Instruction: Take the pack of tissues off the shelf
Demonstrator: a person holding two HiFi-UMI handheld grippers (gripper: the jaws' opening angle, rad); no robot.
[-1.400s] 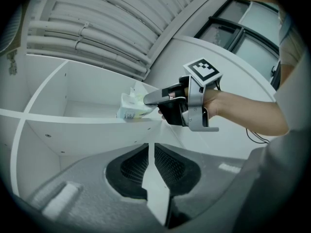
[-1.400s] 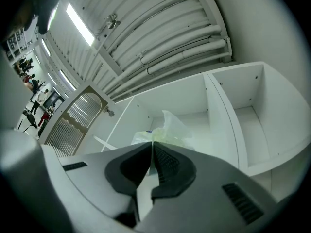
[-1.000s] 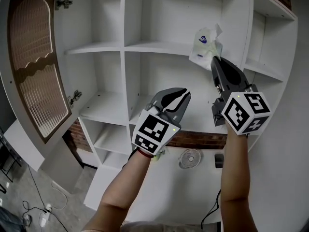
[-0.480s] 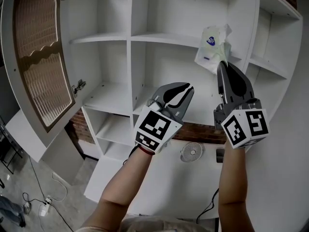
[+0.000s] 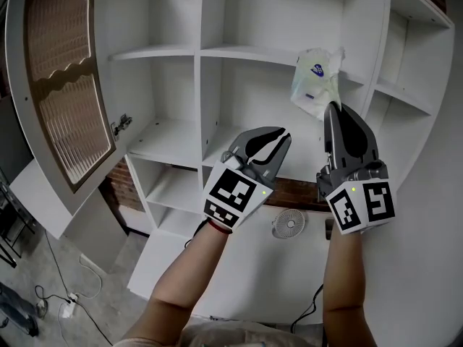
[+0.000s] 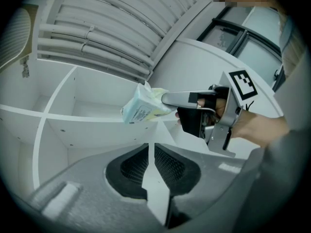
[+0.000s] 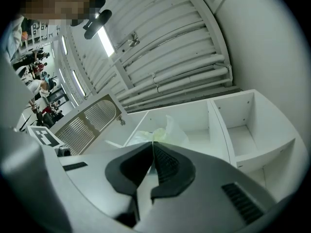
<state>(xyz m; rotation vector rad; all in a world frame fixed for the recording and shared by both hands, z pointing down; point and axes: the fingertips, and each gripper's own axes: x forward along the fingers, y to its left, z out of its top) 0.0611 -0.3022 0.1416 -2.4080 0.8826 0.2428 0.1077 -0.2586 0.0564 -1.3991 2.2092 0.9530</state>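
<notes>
The pack of tissues point(image 5: 315, 82) is a soft white and pale green packet with a blue logo. It hangs in front of the upper shelf board point(image 5: 246, 53), clear of it. My right gripper point(image 5: 331, 107) is shut on its lower plastic edge. The left gripper view shows the pack point(image 6: 141, 108) pinched at the tips of the right gripper point(image 6: 163, 98). In the right gripper view crumpled wrapper point(image 7: 167, 130) shows just past the closed tips point(image 7: 153, 144). My left gripper point(image 5: 283, 134) hovers lower left of the pack, its jaws point(image 6: 151, 145) shut and holding nothing.
The white shelf unit has several open compartments. A cabinet door with a woven panel point(image 5: 61, 85) stands open at the left. Below are a brick strip point(image 5: 289, 194) and a small white fan point(image 5: 288, 225). Cables lie on the floor point(image 5: 65, 306).
The right gripper has drawn the pack down and away from the shelf edge. The left gripper has stayed where it was.
</notes>
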